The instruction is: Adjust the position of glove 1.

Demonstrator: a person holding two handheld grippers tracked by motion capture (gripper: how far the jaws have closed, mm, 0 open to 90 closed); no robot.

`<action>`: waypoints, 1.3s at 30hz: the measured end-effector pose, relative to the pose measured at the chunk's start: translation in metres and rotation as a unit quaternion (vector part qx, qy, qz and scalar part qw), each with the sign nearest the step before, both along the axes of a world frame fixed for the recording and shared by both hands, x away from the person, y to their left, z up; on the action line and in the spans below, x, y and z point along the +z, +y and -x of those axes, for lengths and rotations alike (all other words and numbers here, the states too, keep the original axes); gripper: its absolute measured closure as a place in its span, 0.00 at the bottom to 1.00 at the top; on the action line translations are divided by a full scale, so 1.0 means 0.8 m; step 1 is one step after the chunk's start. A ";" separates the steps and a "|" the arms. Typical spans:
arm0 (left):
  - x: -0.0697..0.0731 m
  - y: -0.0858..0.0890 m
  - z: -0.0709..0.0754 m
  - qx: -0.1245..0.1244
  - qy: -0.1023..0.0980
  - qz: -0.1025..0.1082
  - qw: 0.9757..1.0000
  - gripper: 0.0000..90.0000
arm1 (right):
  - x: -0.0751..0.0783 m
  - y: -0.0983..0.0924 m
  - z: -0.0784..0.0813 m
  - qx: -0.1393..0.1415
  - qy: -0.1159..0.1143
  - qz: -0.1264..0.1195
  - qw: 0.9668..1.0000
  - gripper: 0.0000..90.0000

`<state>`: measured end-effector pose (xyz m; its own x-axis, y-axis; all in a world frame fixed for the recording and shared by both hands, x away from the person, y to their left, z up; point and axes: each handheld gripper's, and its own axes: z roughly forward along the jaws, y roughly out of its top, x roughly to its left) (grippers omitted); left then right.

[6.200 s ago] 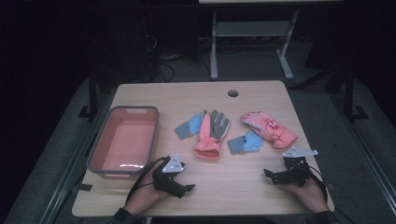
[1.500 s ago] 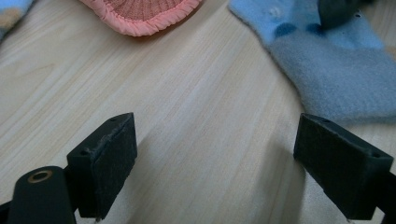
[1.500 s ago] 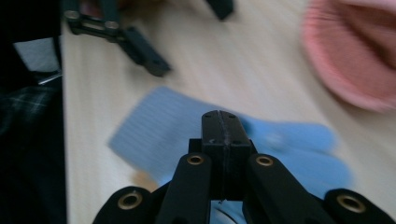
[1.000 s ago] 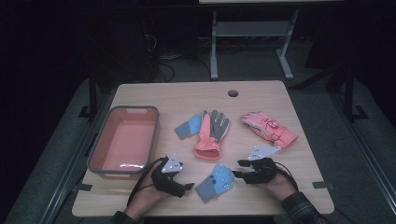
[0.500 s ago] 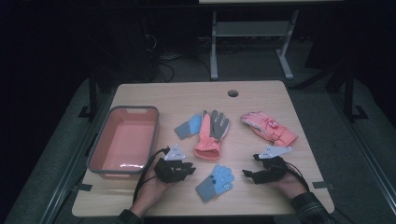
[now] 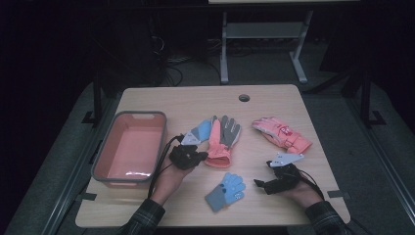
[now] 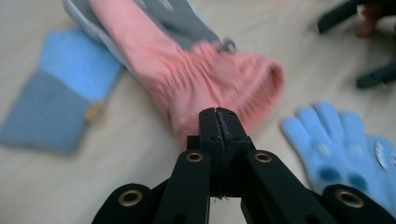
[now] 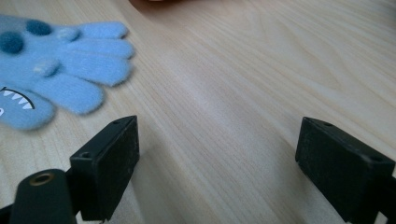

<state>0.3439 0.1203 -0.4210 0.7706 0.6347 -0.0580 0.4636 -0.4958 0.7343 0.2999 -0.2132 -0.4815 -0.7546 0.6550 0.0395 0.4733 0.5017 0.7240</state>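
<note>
Nearest the table's front edge, the small blue glove is seen lying flat, fingers angled away and to the right. Just right of it the right gripper is held low. Its jaws have just been opening and now stand wide apart, with bare wood between them and the glove's fingertips off to one side.

A little farther in, the left gripper is found with its jaws pressed together, tips right at the gathered cuff of the pink-and-grey glove. Whether a fold of that cuff is pinched cannot be told.

That glove's long axis runs away from the person, cuff near and grey fingers far, and it lies directly right of the left gripper's tips. The left hand is clearly the nearer one, the right being well apart. Any lift is judged to start cuff-first, the fingers trailing.

Beyond it, a second blue glove is tucked against its left side, and the tub waits further left.
</note>
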 end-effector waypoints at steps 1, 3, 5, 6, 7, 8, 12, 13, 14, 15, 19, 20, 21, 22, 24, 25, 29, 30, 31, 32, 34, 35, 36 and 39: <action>0.001 -0.003 -0.006 0.005 -0.004 0.001 1.000 0.98 | 0.000 0.000 0.000 0.001 0.000 0.001 1.000 0.14; 0.001 -0.008 -0.023 0.019 -0.012 -0.003 1.000 0.98 | 0.000 0.000 0.000 0.001 0.000 0.001 1.000 0.14; 0.000 -0.012 -0.035 0.025 -0.012 0.004 1.000 0.99 | 0.000 0.000 0.000 0.000 0.000 0.000 1.000 0.14; -0.001 -0.015 -0.042 0.033 -0.009 0.006 0.999 0.99 | 0.000 0.000 0.000 0.001 0.000 0.001 1.000 0.14; -0.002 -0.017 -0.049 0.033 -0.013 0.000 0.999 0.99 | 0.000 0.000 0.000 0.001 -0.002 0.001 1.000 0.14; -0.003 -0.019 -0.058 0.036 -0.015 -0.004 0.999 0.99 | 0.000 0.000 0.000 0.001 0.001 0.002 1.000 0.14; -0.010 -0.023 -0.080 0.048 -0.012 -0.005 0.999 0.99 | 0.000 0.000 0.000 0.001 0.001 0.001 1.000 0.15; -0.012 -0.023 -0.086 0.049 -0.011 -0.010 0.999 0.99 | 0.000 0.000 0.000 0.000 0.001 0.001 1.000 0.15; -0.015 -0.024 -0.092 0.056 -0.008 -0.008 0.998 0.99 | 0.000 -0.001 0.000 0.002 -0.001 0.002 1.000 0.14; -0.017 -0.025 -0.097 0.058 -0.007 -0.011 0.998 0.99 | 0.000 0.000 0.000 0.001 -0.001 0.001 1.000 0.14; -0.024 -0.030 -0.108 0.060 -0.002 -0.020 0.998 0.99 | 0.000 0.000 0.000 0.000 -0.002 0.001 1.000 0.15; -0.025 -0.032 -0.109 0.060 0.001 -0.018 0.998 0.99 | 0.000 0.000 0.000 0.000 -0.001 0.001 1.000 0.15; -0.026 -0.034 -0.111 0.056 0.000 -0.019 0.998 0.99 | 0.000 0.000 0.000 0.000 -0.002 0.001 1.000 0.14; -0.026 -0.035 -0.113 0.052 0.002 -0.019 0.998 0.99 | 0.000 0.000 0.000 0.000 -0.001 0.001 1.000 0.14; -0.027 -0.045 -0.114 0.049 0.005 -0.013 0.999 0.99 | 0.000 0.000 -0.001 0.000 -0.002 0.001 1.000 0.14; -0.028 -0.047 -0.114 0.045 0.006 -0.013 0.999 0.99 | 0.000 0.000 -0.001 0.000 -0.002 0.001 1.000 0.15; -0.030 -0.060 -0.116 0.028 0.012 -0.021 0.999 0.99 | 0.000 0.000 -0.001 0.000 -0.002 0.001 1.000 0.14; -0.030 -0.064 -0.116 0.026 0.013 -0.021 0.999 0.99 | 0.000 0.000 -0.001 0.000 -0.002 0.001 1.000 0.14; -0.031 -0.068 -0.117 0.024 0.014 -0.020 0.999 0.99 | 0.000 0.000 -0.001 0.000 -0.002 0.001 1.000 0.14; -0.031 -0.070 -0.116 0.023 0.014 -0.019 0.999 0.99 | 0.000 0.000 0.000 -0.001 -0.001 0.000 1.000 0.14; -0.031 -0.076 -0.116 0.020 0.016 -0.013 1.000 0.99 | 0.000 0.000 0.000 -0.001 -0.001 0.000 1.000 0.14; -0.031 -0.077 -0.116 0.017 0.015 -0.013 1.000 0.99 | 0.000 0.000 0.000 -0.001 -0.001 0.000 1.000 0.14; -0.031 -0.077 -0.117 0.013 0.014 -0.017 1.000 0.99 | 0.000 0.000 0.000 -0.001 -0.001 0.000 1.000 0.15; -0.026 -0.071 -0.120 0.015 0.013 -0.024 1.000 0.99 | 0.000 0.000 0.000 -0.001 -0.001 0.000 1.000 0.14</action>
<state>0.4398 0.0635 -0.4420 0.7501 0.6598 -0.0457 0.4967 -0.5164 0.6976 0.3003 -0.2134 -0.4816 -0.7537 0.6561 0.0383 0.4729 0.5008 0.7250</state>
